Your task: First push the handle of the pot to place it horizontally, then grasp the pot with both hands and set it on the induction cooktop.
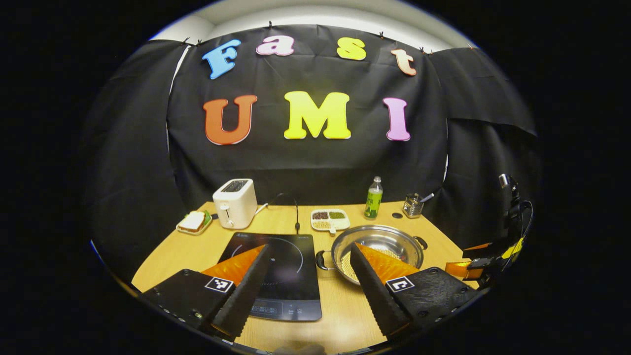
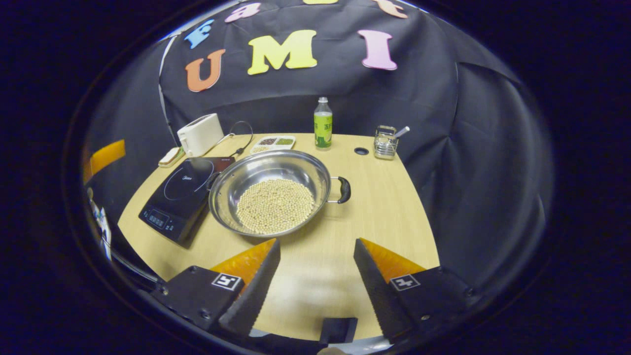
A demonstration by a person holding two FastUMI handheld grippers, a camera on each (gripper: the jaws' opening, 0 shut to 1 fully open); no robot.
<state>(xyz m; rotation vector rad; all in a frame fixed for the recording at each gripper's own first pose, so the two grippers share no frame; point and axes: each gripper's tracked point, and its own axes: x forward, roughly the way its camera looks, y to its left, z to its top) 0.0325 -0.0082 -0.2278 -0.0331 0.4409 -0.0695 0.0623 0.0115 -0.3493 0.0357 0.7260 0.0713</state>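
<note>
While both claws hang above the near edge of the wooden table (image 2: 384,212), I list: left gripper (image 1: 310,256) spread wide, holding nothing; right gripper (image 2: 317,249) likewise wide, empty. Steel pot (image 2: 270,190), holding pale beans (image 2: 275,204), sits on the table just beside the induction cooktop (image 2: 182,195); one black handle (image 2: 343,190) points right.

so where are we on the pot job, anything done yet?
Done: the pot's handles already look roughly level, left to right. In hand: nothing. The left hand-held gripper and the right hand-held gripper are both open, short of the pot. Left: grip both handles and lift the pot, which holds beans, onto the cooktop beside it.
</note>
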